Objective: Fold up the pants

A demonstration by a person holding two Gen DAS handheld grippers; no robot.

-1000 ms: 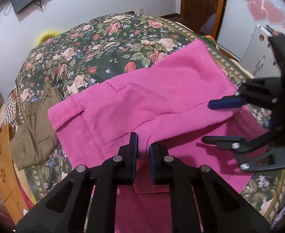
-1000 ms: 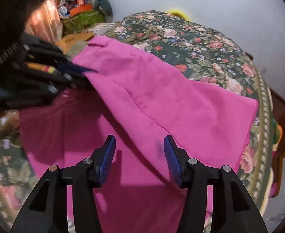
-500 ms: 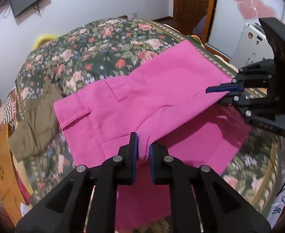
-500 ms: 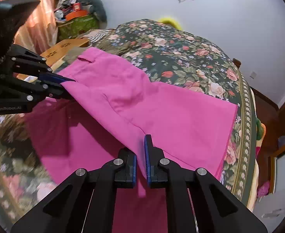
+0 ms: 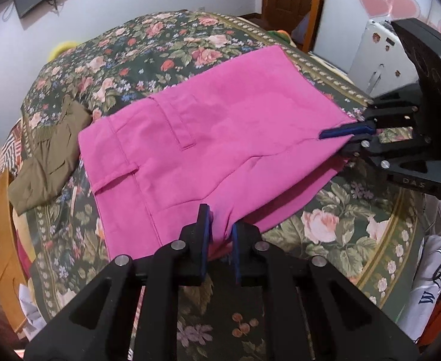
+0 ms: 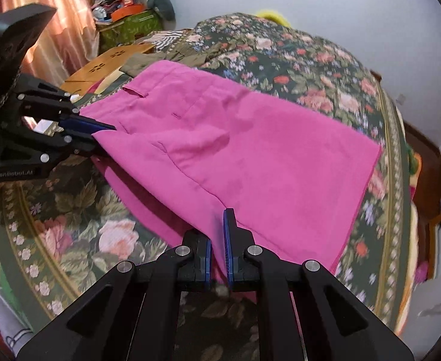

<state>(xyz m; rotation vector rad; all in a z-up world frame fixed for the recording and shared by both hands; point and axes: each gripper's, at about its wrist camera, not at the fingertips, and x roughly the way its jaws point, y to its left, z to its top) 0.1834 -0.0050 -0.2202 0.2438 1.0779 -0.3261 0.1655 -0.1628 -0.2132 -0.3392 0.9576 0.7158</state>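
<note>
Since half a second ago both of my grippers have carried the near leg of the pink pants [image 5: 220, 138] farther across the bed [image 5: 356, 228], so the folded-over layer now covers most of the layer beneath and only a narrow pink strip of the lower leg shows along the near edge; a second ago the right tongs were still spread apart over the cloth, and now they are clamped. My left gripper [image 5: 220, 231] is clenched on a pinch of pink fabric near the crotch end of the fold, its blue pads nearly together with the cloth bunched between them. My right gripper [image 6: 217, 249] is likewise clenched on the pink fabric, at the hem end of the same folded edge, with the cloth rising up between its fingers. Seen from the left wrist camera, the right gripper comes in from the right edge of the bed with its blue pad lying on top of the hem corner. Those pants lie spread over the floral bedspread, waistband toward the left edge of the bed, hems toward the right edge. An olive-brown garment [image 5: 49, 156] lies just beside the waistband, at the bed's left edge.
</note>
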